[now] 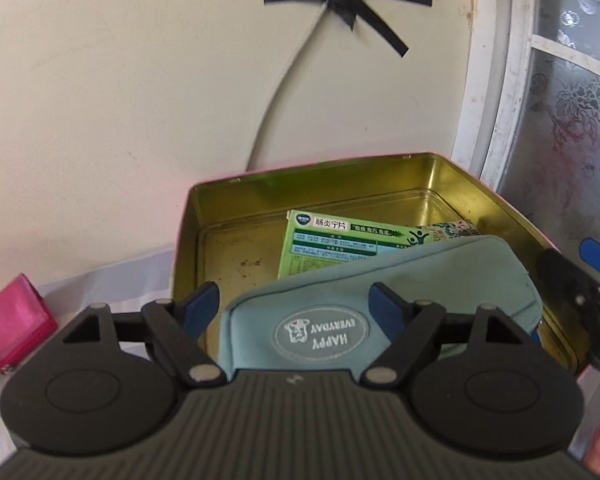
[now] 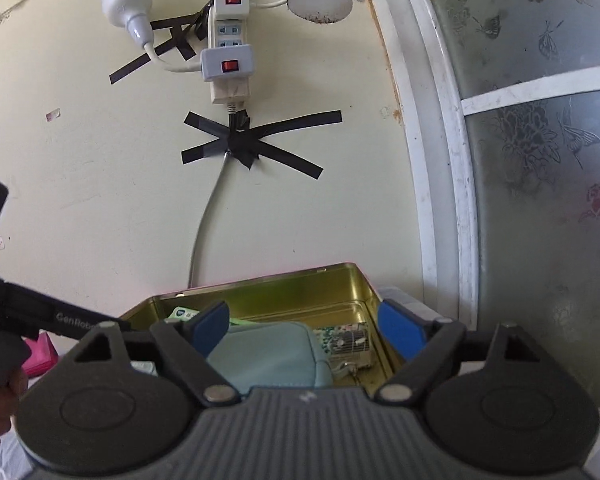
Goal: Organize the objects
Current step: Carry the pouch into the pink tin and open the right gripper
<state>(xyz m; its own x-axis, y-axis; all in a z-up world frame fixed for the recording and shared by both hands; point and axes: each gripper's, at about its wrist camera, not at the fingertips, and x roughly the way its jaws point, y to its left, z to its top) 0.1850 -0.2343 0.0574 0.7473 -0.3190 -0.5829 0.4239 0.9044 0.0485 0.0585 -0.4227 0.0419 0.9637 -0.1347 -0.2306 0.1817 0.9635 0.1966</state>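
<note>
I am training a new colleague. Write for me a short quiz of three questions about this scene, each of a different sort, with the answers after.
1. True or false: the blue pouch lies fully outside the tin box.
2. Which colour is the small purse lying beside the tin box? A) pink B) yellow C) black
3. Fill in: the medicine box inside the tin is ____ in colour.

Key:
1. False; it rests in the tin, partly on the medicine box.
2. A
3. green

You are working in a lived-in home room. A power strip [image 2: 229,46] is taped to the scuffed wall [image 2: 80,160]. Beside it stands a floral frosted-glass window [image 2: 540,132].
</note>
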